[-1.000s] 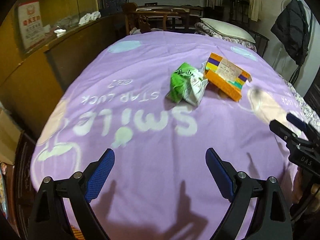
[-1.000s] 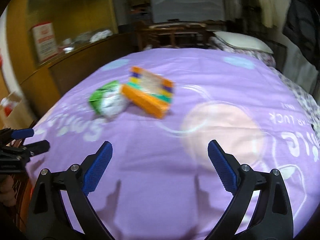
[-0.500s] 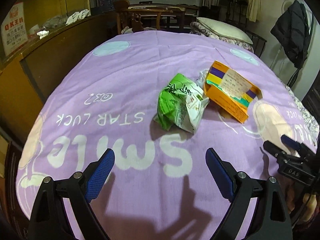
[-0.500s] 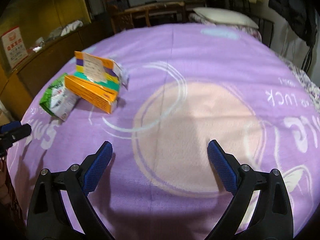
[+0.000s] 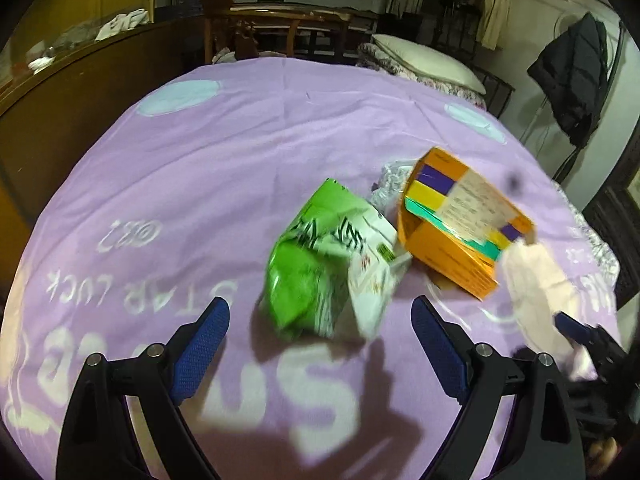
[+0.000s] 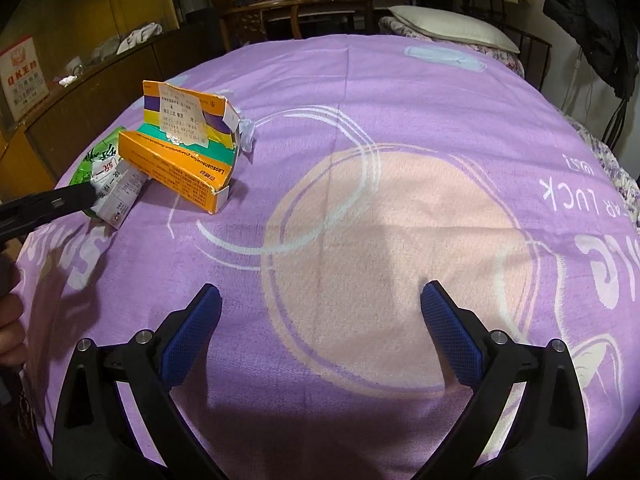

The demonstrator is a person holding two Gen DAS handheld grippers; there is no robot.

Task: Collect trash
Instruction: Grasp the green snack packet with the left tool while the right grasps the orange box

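My left claw (image 5: 320, 334), spread wide and empty, sat nearest the green wrapper (image 5: 324, 264), which lay at twelve o'clock.

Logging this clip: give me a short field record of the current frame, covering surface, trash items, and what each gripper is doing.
surface: purple bedsheet with printed lettering
trash 1: crumpled green and white packet
trash 2: torn orange box, beside the packet
trash 3: crumpled white scrap behind the box
left gripper: open, aimed at the packet, not gripping
right gripper: open over bare sheet, empty
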